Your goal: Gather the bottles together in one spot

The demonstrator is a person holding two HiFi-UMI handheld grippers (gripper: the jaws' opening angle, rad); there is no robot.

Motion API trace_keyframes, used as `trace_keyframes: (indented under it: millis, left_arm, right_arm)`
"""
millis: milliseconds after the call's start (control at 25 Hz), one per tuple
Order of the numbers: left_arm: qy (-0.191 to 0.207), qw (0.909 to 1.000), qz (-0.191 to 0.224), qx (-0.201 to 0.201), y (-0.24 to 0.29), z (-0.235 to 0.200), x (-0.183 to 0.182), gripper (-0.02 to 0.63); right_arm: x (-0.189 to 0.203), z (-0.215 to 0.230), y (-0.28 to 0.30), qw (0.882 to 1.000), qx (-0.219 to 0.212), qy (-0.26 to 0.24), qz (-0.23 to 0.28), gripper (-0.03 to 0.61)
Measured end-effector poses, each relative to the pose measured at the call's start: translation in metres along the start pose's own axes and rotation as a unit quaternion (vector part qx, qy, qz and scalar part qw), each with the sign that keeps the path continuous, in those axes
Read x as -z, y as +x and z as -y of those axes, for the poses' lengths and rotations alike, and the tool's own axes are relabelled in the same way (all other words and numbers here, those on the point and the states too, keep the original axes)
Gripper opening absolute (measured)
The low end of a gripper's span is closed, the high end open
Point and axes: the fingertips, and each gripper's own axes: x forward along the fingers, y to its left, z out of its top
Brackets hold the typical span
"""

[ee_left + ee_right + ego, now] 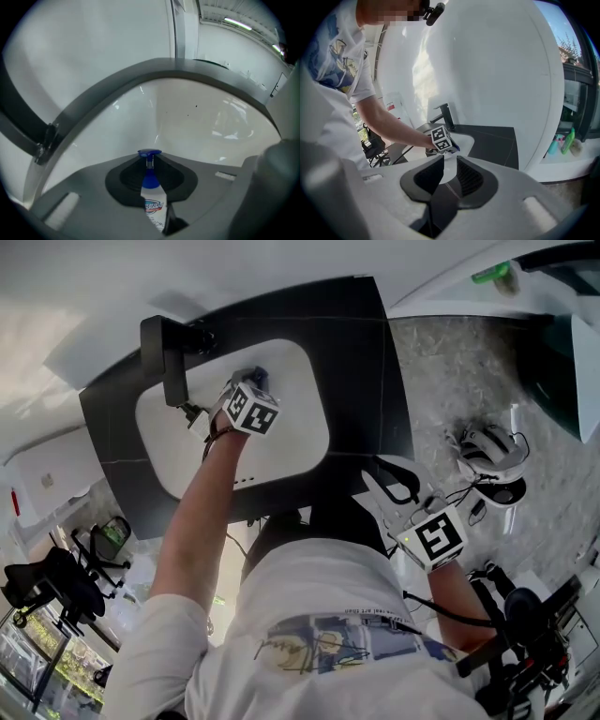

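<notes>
Left gripper view: black pads (129,177) pinch a slim, blue-capped plastic bottle (153,199).

left tool (150,165) gripping blue-capped bottle (153,202), white basin (201,129)

- The person wears a white T-shirt (319,601) with a blue and yellow drawing printed across it and a thin line of small dark lettering above the drawing.
- Its short sleeves (164,643) are plain white.
- A small black camera (434,11) is mounted at the head.
- The left gripper (150,161) has a smooth grey moulded shell with black inner faces.
- The right gripper (449,161) has the same grey shell, black ribbed pads (471,178) and a pale rectangular patch on each shoulder.
- Each gripper carries a white cube (251,409) printed with black square markers.
- A thin black cable (441,612) trails from the right gripper.
</notes>
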Motion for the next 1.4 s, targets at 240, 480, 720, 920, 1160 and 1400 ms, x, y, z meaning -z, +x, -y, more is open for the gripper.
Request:
trace_keyframes:
  millis: [240, 480, 720, 920, 1160, 1400]
  left_arm:
    - [-0.054, 0.9947, 0.083, -0.025, -0.035, -0.008, -0.017, 0.043]
    - [-0.093, 0.9783, 0.177, -0.053, -0.071, -0.015, -0.039, 0.043]
    - [-0.141, 0.9541, 0.254, -0.074, -0.113, -0.028, -0.074, 0.043]
    - [-0.176, 0.9296, 0.308, -0.102, -0.153, -0.046, -0.108, 0.043]
    - [-0.208, 0.9000, 0.359, -0.134, -0.186, -0.076, -0.131, 0.043]
    - [-0.254, 0.8759, 0.376, -0.164, -0.184, -0.105, -0.148, 0.043]
  right_arm:
    - [-0.012, -0.008, 0.005, 1.000, -0.010, -0.015, 0.007, 0.084]
    - [-0.010, -0.014, 0.004, 1.000, -0.009, -0.024, 0.002, 0.084]
    - [-0.010, -0.015, 0.003, 0.999, -0.009, -0.031, -0.002, 0.084]
    - [-0.014, -0.017, 0.003, 0.999, -0.018, -0.037, 0.000, 0.084]
    - [-0.012, -0.026, 0.007, 0.999, -0.022, -0.043, -0.003, 0.084]
    - [-0.006, -0.019, 0.003, 0.998, -0.027, -0.046, -0.022, 0.084]
